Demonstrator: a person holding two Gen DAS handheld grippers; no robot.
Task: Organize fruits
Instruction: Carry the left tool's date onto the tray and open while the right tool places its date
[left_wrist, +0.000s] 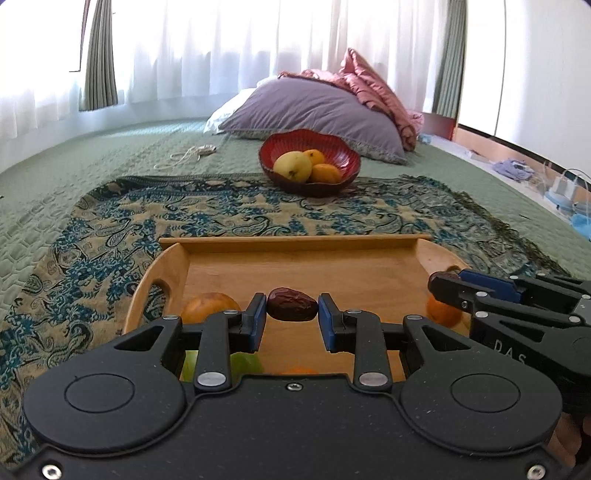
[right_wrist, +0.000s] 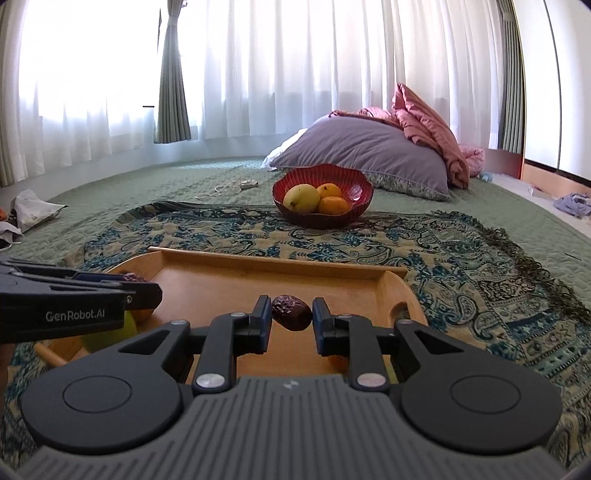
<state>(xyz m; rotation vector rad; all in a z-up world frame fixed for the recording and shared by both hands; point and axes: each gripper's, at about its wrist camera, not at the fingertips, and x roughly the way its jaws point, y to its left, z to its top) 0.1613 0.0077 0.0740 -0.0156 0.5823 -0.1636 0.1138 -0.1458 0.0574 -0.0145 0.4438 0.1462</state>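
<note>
My left gripper (left_wrist: 292, 314) pinches a date (left_wrist: 292, 305) between its fingertips. My right gripper (right_wrist: 289, 316) pinches another date (right_wrist: 291, 311), both above the tray (left_wrist: 295, 243).

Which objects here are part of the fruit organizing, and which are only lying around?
Part of the job:
left gripper holding a date
right gripper holding another date
wooden tray with fruit
red bowl with fruit

Only lying around:
purple pillow
pink blanket
white cord
</note>
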